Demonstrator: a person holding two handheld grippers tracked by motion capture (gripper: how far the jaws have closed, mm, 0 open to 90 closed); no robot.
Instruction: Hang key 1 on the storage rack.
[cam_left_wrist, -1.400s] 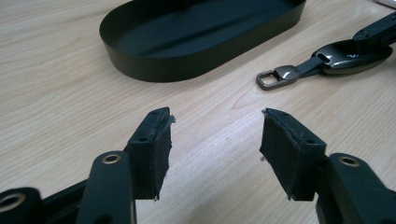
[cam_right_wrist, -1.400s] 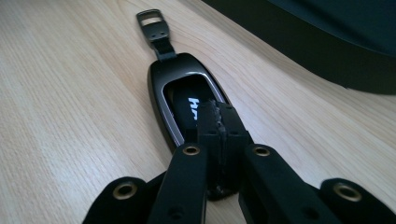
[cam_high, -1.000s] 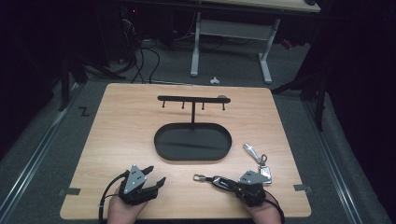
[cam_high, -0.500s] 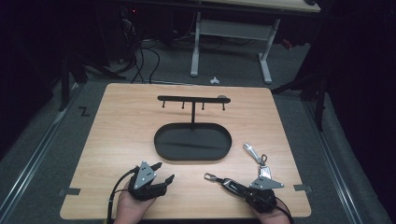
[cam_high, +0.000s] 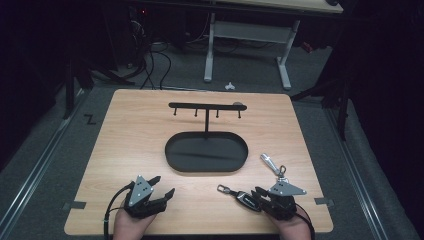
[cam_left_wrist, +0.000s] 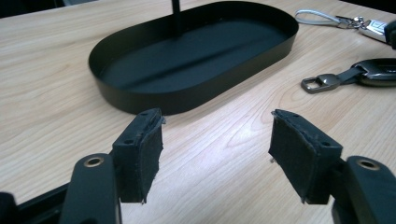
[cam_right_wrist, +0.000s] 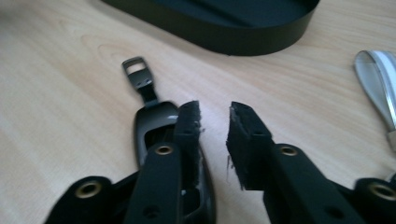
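A black key fob (cam_high: 245, 198) with a metal clasp lies flat on the wooden table (cam_high: 130, 145), front right. My right gripper (cam_high: 259, 194) is right at it. Its jaws have just been opening and stand a little apart, with bare table between them. In the right gripper view the key fob (cam_right_wrist: 152, 123) lies under and beside one jaw of my right gripper (cam_right_wrist: 215, 107). My left gripper (cam_high: 164, 186) is at the front left. Its jaws have just been opening too, and my left gripper (cam_left_wrist: 215, 116) holds nothing. Farther off in that view lies the key fob (cam_left_wrist: 378, 77).
A black oval tray (cam_high: 172, 160) sits mid-table, with a hook stand (cam_high: 205, 106) rising from its back. Silver keys on a strap (cam_high: 272, 164) lie right of the tray, just beyond my right gripper. The tray wall (cam_left_wrist: 187, 95) is close ahead of the left jaws.
The right jaws have parted and the fob now lies free on the table beside them. The right hand has shifted slightly. The left jaws have spread a little wider.
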